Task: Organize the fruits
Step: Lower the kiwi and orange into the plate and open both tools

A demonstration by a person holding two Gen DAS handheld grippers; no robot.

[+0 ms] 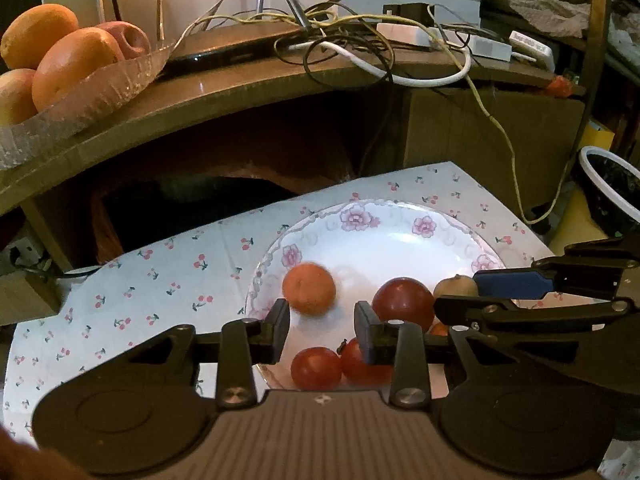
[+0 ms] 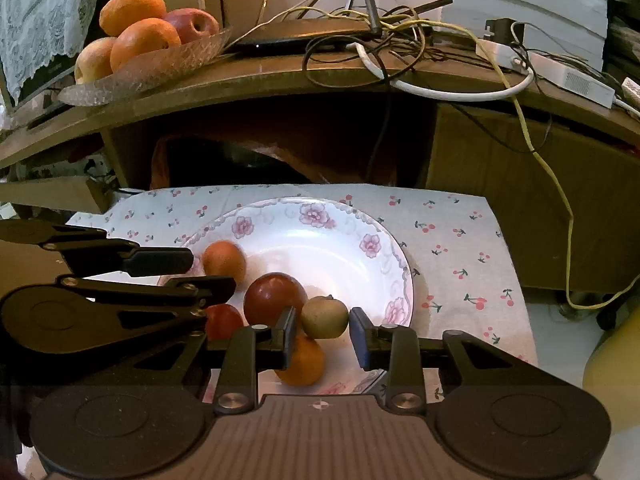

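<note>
Nearest the lens, left gripper (image 1: 322, 326) with jaws apart and nothing between the pads; just beyond its left jaw, a blurred orange mandarin (image 1: 309, 289). Beside its right jaw, a dark red apple (image 1: 404, 299); under and just behind that jaw, two small red fruits (image 1: 316, 367). Off to the right of those jaws, the right gripper (image 1: 456, 294) seen side-on.

Right gripper (image 2: 322, 330) likewise with jaws spread, a brownish-green fruit (image 2: 325, 317) sitting between them, contact with the pads impossible to judge. Below its left jaw, an orange mandarin (image 2: 302, 364).

All fruit gathered on the near half of a white plate with pink flowers (image 2: 372, 245). Under the plate, a white cloth printed with small cherries (image 2: 460, 248).

Well beyond the jaws, a curved brown wooden shelf (image 2: 280, 76) carrying a clear glass dish (image 2: 160, 66) heaped with oranges (image 2: 144, 42) and a red apple, a dark flat device (image 2: 304, 32), tangled cables (image 2: 400, 28) and white adapters (image 2: 572, 80). Up left, lace fabric (image 2: 44, 12).

Small label on a white adapter (image 1: 530, 43) too blurred to read.
</note>
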